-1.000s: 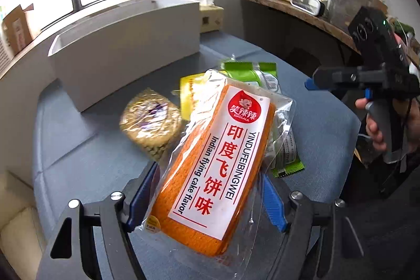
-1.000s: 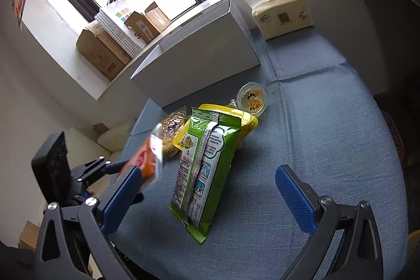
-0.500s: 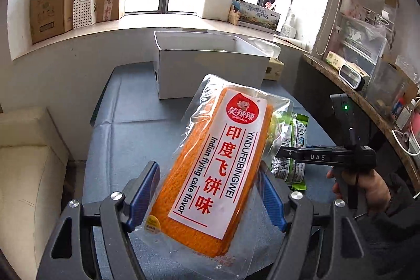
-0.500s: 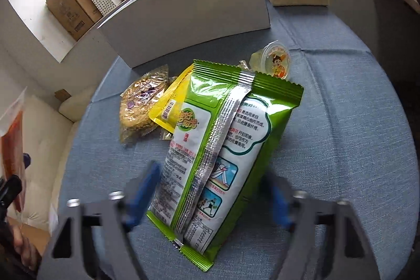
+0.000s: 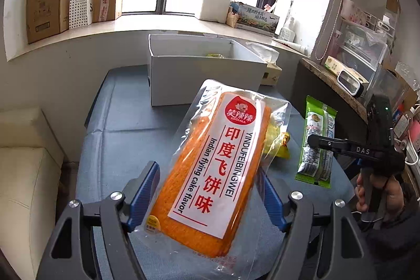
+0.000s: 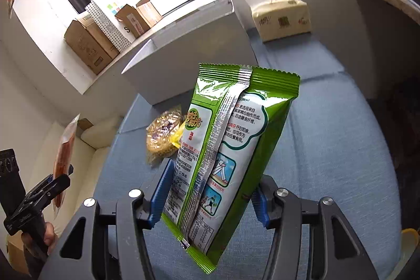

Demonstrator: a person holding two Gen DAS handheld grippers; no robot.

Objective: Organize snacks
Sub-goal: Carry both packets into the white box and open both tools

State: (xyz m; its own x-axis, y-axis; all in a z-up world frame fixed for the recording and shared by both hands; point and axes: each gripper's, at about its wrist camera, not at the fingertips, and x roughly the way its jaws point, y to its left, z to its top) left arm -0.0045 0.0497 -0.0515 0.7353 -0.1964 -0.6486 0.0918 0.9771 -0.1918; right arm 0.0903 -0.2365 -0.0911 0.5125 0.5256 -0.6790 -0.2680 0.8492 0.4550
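Observation:
My left gripper (image 5: 210,198) is shut on an orange flying-cake packet (image 5: 218,164) and holds it up above the blue table, short of the white box (image 5: 202,70). My right gripper (image 6: 210,198) is shut on a green snack bag (image 6: 225,148), lifted off the table. The green bag also shows in the left wrist view (image 5: 316,146), held by the right gripper (image 5: 315,142). A round golden cookie packet (image 6: 161,133) and a yellow packet (image 6: 177,135) lie on the table behind the bag. Something yellow lies inside the white box.
The white box (image 6: 194,54) stands at the table's far side under the windowsill. A tissue pack (image 6: 281,17) sits right of it. Cardboard boxes (image 5: 50,7) stand on the sill. A cream sofa (image 5: 23,175) is left of the table. A cluttered shelf (image 5: 354,70) is at right.
My right gripper closed on the green bag and lifted it off the table. My left gripper rose further with the orange packet and now faces the white box.

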